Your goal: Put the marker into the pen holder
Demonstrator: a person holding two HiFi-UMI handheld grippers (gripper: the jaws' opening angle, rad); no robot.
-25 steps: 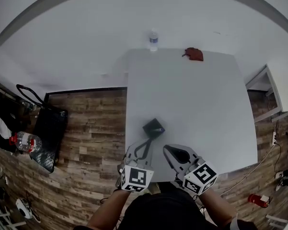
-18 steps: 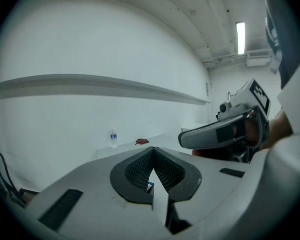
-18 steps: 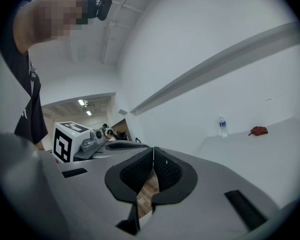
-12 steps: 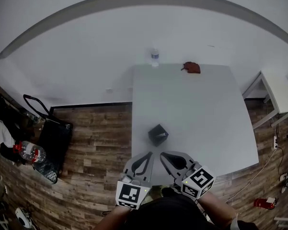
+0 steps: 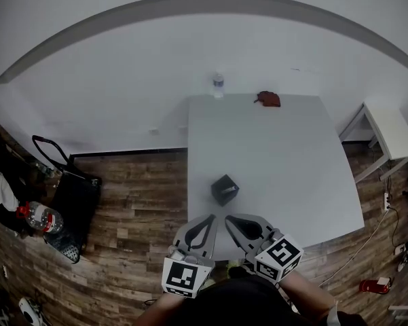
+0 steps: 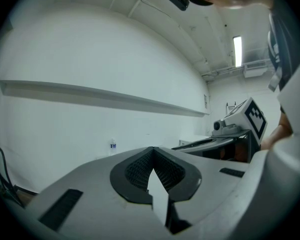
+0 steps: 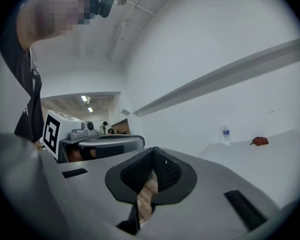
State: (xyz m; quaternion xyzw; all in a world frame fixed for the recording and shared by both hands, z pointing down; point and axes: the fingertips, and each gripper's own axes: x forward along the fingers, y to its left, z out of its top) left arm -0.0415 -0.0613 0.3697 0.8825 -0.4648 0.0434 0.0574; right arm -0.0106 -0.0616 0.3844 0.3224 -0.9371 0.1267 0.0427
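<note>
A black square pen holder (image 5: 225, 189) stands on the white table (image 5: 278, 155), near its left front part. I cannot make out a marker anywhere; the holder's inside is too small to read. My left gripper (image 5: 210, 217) and right gripper (image 5: 229, 218) hover side by side over the table's front edge, a short way short of the holder. Both are shut with nothing between the jaws. In the left gripper view the left gripper (image 6: 152, 149) has its tips meeting, and in the right gripper view the right gripper (image 7: 153, 149) is closed the same way.
A water bottle (image 5: 218, 85) and a small red-brown object (image 5: 267, 99) sit at the table's far edge. A white side table (image 5: 390, 131) stands to the right. On the wood floor at the left lie a black bag (image 5: 71, 195) and a bottle (image 5: 37, 217).
The left gripper's tips were right at the pen holder a second ago; both grippers have since drawn back toward the person, and the head view has lifted.
</note>
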